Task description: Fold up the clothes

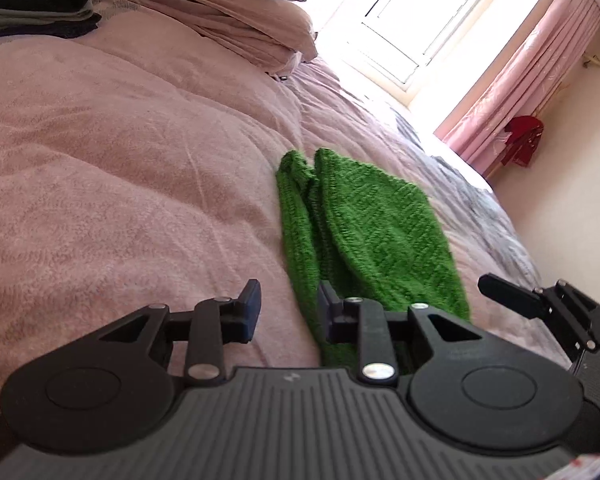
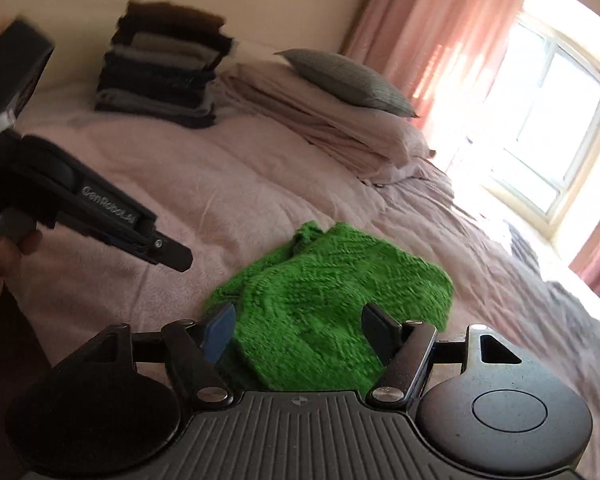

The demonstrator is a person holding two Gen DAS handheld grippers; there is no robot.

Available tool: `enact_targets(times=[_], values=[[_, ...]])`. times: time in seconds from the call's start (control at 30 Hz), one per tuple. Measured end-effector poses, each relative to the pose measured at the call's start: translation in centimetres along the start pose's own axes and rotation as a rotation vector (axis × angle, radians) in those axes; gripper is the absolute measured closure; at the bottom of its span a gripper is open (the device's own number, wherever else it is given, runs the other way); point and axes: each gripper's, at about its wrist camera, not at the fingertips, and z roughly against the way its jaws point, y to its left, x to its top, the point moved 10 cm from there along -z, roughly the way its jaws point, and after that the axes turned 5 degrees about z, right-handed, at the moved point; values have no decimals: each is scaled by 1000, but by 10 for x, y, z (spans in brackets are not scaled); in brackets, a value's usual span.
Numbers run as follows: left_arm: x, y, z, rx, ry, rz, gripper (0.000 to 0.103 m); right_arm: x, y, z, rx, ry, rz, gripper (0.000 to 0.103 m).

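Note:
A green knitted garment (image 1: 364, 232) lies bunched and partly folded on the pink bedspread (image 1: 120, 160). My left gripper (image 1: 290, 308) hovers open over its near left edge: one finger is above the green knit, the other above bare bedspread. Nothing is between the fingers. In the right wrist view the green garment (image 2: 324, 300) lies under and between the spread fingers of my right gripper (image 2: 300, 332), which is open and just above it. The left gripper (image 2: 180, 258) comes in from the left, held by a hand (image 2: 0, 268). The right gripper (image 1: 512, 296) shows at the right edge.
A tall stack of folded dark clothes (image 2: 160, 68) stands at the head of the bed. Beside it lie folded pink bedding (image 2: 320, 120) and a grey pillow (image 2: 348, 76). A bright window (image 2: 540, 120) with pink curtains (image 1: 520, 92) is beyond the bed. A red cloth (image 1: 522, 140) hangs by the wall.

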Motion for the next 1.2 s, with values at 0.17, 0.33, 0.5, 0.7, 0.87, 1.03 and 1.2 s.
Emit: enact_targets(times=[0.17, 0.33, 0.5, 0.7, 0.87, 1.03, 1.2], values=[[-6, -28, -7, -165, 62, 99, 79, -48, -95, -3, -97, 95, -485, 49], [-13, -38, -37, -191, 115, 165, 79, -119, -147, -42, -29, 231, -969, 70], [-18, -37, -64, -156, 127, 201, 78, -115, -153, -58, 82, 181, -1118, 70], [-16, -43, -73, -105, 80, 171, 90, -100, -150, -74, 61, 214, -1064, 70], [-6, -66, -29, 9, -164, -96, 92, -82, -128, -82, 60, 207, -949, 70], [-22, -34, -46, 67, -63, -28, 91, -74, -115, -89, -1, 226, -793, 70], [-17, -14, -46, -39, -7, 136, 88, -89, -126, -69, -23, 233, -810, 70]])
